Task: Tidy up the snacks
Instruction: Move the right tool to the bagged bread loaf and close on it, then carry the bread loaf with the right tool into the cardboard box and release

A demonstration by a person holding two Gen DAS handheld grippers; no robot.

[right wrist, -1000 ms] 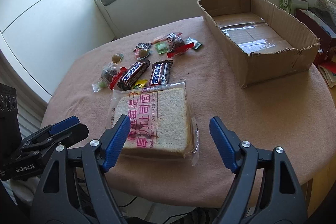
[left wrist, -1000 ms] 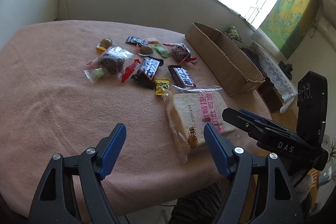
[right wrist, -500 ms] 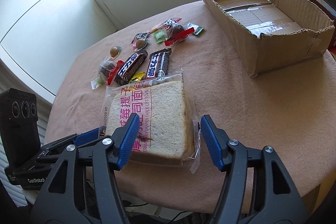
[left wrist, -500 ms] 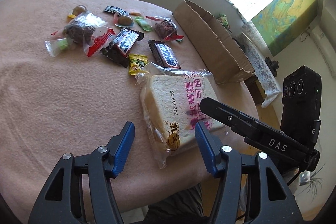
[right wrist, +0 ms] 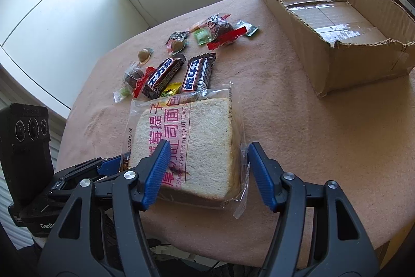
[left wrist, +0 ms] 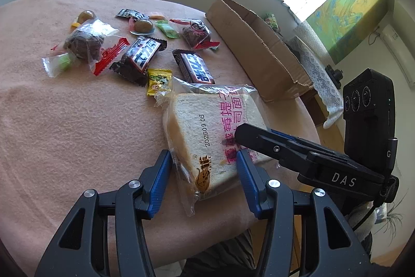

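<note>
At the near edge of the round table under a pink fleecy cloth point(right wrist: 311, 136), a clear-wrapped slice of white toast bread point(right wrist: 197, 144) lies between both blue-padded grippers: the left gripper point(left wrist: 203, 178) is closing around its corner, the right gripper point(right wrist: 207, 168) half-wide astride it, pads apparently short of the wrapper

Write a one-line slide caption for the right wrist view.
Right gripper straddles the bagged toast; candy bars lie beyond, cardboard box empty.

Bread pack's point(left wrist: 207, 131) right side behind right gripper point(left wrist: 262, 136).
</note>
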